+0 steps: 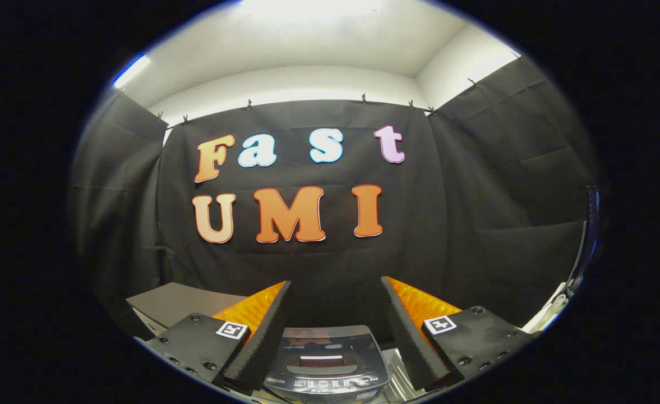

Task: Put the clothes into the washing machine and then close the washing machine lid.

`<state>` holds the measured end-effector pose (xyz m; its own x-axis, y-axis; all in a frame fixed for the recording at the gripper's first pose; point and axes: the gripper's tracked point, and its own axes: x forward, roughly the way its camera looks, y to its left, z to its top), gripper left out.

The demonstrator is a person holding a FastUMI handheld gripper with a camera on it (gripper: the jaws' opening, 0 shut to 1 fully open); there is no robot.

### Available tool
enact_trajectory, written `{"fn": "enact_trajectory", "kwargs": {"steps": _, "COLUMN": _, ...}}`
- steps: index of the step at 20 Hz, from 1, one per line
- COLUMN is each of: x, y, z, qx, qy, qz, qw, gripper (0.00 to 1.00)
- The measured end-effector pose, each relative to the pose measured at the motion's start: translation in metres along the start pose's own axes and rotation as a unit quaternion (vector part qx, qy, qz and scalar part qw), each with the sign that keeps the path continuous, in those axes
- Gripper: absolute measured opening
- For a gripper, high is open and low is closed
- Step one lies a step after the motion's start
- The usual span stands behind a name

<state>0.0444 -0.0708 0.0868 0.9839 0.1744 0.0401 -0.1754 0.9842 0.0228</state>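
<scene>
The black cloth wall (475,224) hangs beyond everything. The washing machine (327,365), lid down, sits low between the fingers. A grey box (178,303) stands beside it. The hand-held gripper (335,292) gapes wide, holding and touching nothing.

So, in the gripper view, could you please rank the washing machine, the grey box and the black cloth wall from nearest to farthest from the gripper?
The gripper is open, holding nothing.
1. Washing machine: low between the fingers, lid down.
2. Grey box: beyond the left finger, off to the side.
3. Black cloth wall: farthest, behind everything.
</scene>
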Motion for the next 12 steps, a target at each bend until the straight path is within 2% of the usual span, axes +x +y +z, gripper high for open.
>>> {"fn": "enact_trajectory", "kwargs": {"steps": 6, "x": -0.029, "y": 0.019, "z": -0.004, "qx": -0.011, "qy": 0.011, "qz": -0.010, "qw": 1.000, "gripper": 0.98}}
{"fn": "enact_trajectory", "kwargs": {"steps": 12, "x": -0.030, "y": 0.022, "z": -0.017, "qx": -0.015, "qy": 0.003, "qz": 0.001, "qw": 1.000, "gripper": 0.99}}
